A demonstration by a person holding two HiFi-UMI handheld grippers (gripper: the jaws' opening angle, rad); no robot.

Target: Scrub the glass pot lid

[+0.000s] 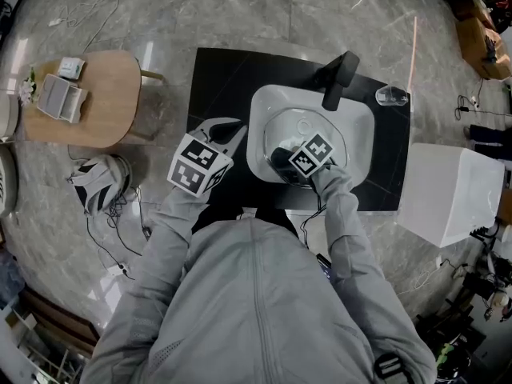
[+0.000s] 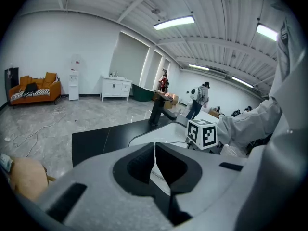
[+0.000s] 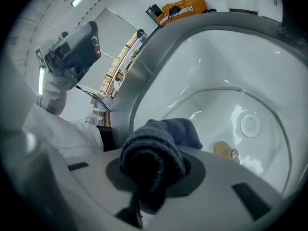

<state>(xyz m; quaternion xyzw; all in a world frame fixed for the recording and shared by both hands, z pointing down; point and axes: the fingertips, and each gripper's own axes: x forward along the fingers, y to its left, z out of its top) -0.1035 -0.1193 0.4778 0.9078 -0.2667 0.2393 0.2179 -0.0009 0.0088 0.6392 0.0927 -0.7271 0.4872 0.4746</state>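
The glass pot lid (image 1: 308, 130) lies in the white sink (image 1: 264, 106), with its rim (image 3: 231, 91) and brass-coloured knob (image 3: 224, 149) showing in the right gripper view. My right gripper (image 1: 290, 162) reaches into the basin at the lid's near edge. It is shut on a dark grey cloth (image 3: 154, 160), which bulges out over its jaws. The cloth (image 1: 280, 160) rests by the lid. My left gripper (image 1: 230, 128) hovers over the black counter (image 1: 216, 78) left of the sink, jaws shut (image 2: 155, 153) with nothing between them.
A black faucet (image 1: 339, 77) stands at the sink's far side, with a small clear object (image 1: 391, 96) on the counter to its right. A round wooden table (image 1: 104, 94) with small boxes is at the left and a white box (image 1: 452, 192) at the right. Shoes (image 1: 100, 181) and cables lie on the floor.
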